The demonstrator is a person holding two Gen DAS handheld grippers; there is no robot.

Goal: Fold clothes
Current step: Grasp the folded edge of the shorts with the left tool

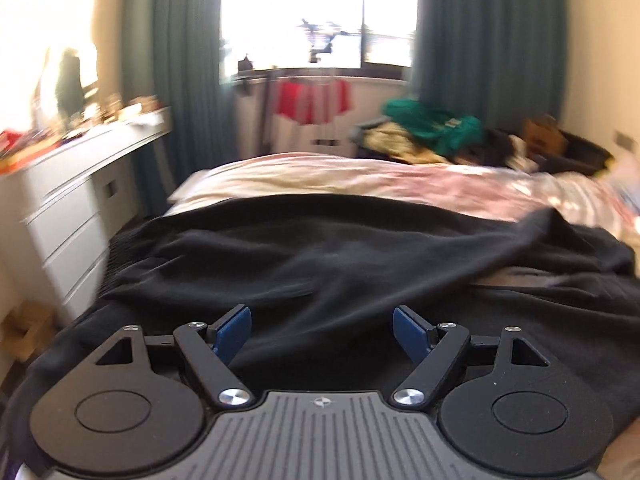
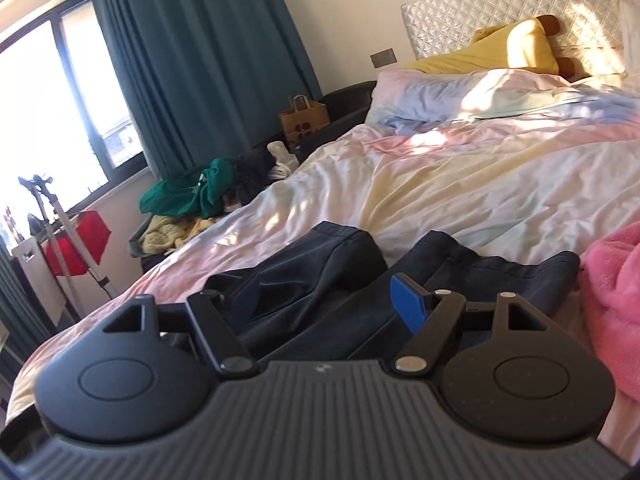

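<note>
A black garment (image 1: 320,256) lies spread and rumpled across the near end of the bed. My left gripper (image 1: 322,330) hovers just over its near part, open, with nothing between its blue pads. In the right wrist view the same dark garment (image 2: 328,280) shows two leg-like ends pointing toward the pillows. My right gripper (image 2: 324,296) stands open above it, empty. The left wrist view is motion-blurred.
The bed has a pastel duvet (image 2: 460,176), pillows and a quilted headboard (image 2: 500,4). A pink fleece (image 2: 612,304) lies at the right. A clothes pile with a green top (image 1: 436,124) sits beside the bed. A white dresser (image 1: 76,200) stands left, teal curtains (image 2: 200,60) frame the window.
</note>
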